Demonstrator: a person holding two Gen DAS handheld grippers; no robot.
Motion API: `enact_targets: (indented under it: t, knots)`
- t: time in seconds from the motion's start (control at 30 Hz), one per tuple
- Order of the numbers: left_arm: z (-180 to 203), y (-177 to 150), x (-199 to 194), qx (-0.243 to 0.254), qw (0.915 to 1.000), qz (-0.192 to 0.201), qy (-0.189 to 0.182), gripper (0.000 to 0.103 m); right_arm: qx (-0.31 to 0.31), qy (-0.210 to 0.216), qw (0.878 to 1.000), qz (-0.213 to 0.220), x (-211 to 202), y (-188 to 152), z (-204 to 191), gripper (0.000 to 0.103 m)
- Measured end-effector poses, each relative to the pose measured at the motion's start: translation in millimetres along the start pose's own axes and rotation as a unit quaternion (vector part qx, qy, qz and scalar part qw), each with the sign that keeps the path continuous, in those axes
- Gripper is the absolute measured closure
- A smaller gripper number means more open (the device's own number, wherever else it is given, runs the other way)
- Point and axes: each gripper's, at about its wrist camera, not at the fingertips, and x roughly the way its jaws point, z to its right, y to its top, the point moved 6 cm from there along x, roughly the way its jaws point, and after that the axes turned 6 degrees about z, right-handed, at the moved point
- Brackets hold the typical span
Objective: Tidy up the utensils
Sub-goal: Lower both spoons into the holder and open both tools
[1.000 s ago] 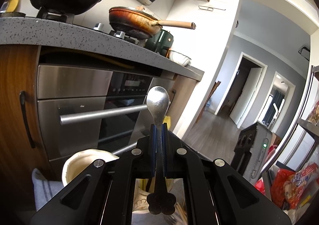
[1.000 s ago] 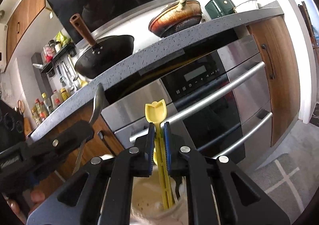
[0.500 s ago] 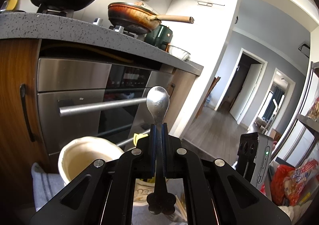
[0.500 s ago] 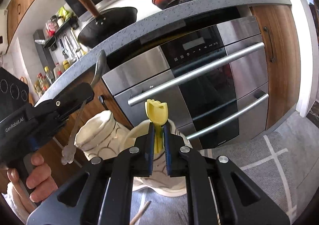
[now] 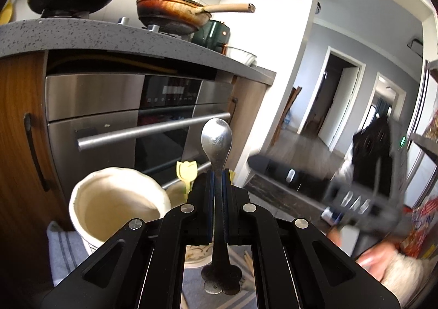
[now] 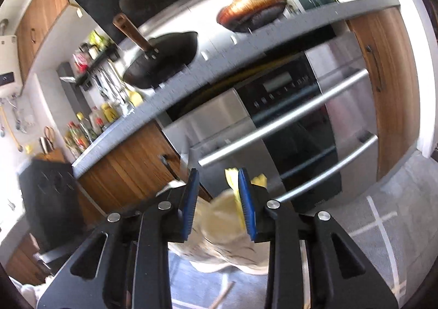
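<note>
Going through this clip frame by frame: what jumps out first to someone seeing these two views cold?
The metal spoon stands out first, clamped bowl-up in the left gripper at the centre of the left wrist view. Just below and left of it sits an empty cream ceramic holder, with a yellow tulip-topped utensil standing in a second holder behind. In the blurred right wrist view, the right gripper has just been opening, its jaws apart.

L gripper [image 5: 217, 172] is kept clamped on a metal spoon [image 5: 217, 139], tilted slightly down; R gripper [image 6: 219, 194] jaws were just opened, nothing pressed btw. the pads.
</note>
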Motion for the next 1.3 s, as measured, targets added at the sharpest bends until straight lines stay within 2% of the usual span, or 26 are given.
enact_targets:
  t: [0.1,0.27,0.33,0.37,0.4,0.43,0.6,0.63,0.67,0.7,0.93,1.0,1.2,1.3]
  knots:
    - [5,-5,0,0.015,0.9999,-0.004,0.002,0.097,0.019,0.023,1.0,-0.009,7,12,-6,0.07]
    - [12,-12,1,0.037,0.9993,-0.01,0.002,0.097,0.037,0.027,0.998,-0.043,26,13,-3,0.07]
    - [13,-14,3,0.044,0.9989,-0.013,0.004,0.097,0.037,0.025,0.998,-0.052,31,10,-2,0.082]
    - [13,-14,4,0.047,0.9988,-0.014,0.006,0.097,0.035,0.024,0.998,-0.055,32,9,-3,0.092]
    - [13,-15,4,0.047,0.9987,-0.015,0.007,0.097,0.033,0.022,0.998,-0.054,32,8,-3,0.098]
    - [12,-15,5,0.047,0.9987,-0.017,0.009,0.097,0.028,0.017,0.998,-0.053,32,8,-3,0.098]
    - [12,-14,6,0.045,0.9988,-0.017,0.01,0.095,-0.001,0.0,1.0,-0.023,28,9,-9,0.098]
    - [11,-14,6,0.041,0.9989,-0.019,0.011,0.09,-0.006,-0.006,1.0,-0.012,27,12,-10,0.098]
    - [10,-13,5,0.038,0.9991,-0.018,0.013,0.073,-0.011,-0.013,1.0,-0.002,26,15,-10,0.098]
    - [9,-12,3,0.035,0.9992,-0.013,0.012,0.062,-0.018,-0.023,0.999,0.014,24,19,-11,0.098]
    - [0,-5,-13,0.02,0.9997,0.002,0.014,0.062,-0.062,-0.09,0.99,0.094,15,39,-9,0.098]
    - [-6,-6,-16,0.014,0.9997,-0.001,0.018,0.062,-0.074,-0.098,0.987,0.099,17,37,-8,0.098]
    - [-23,-14,-31,-0.011,0.9996,-0.004,0.026,0.062,-0.131,-0.11,0.982,0.077,30,15,-13,0.098]
    - [-28,-16,-39,-0.018,0.9994,0.0,0.028,0.062,-0.129,-0.113,0.982,0.081,30,13,-12,0.098]
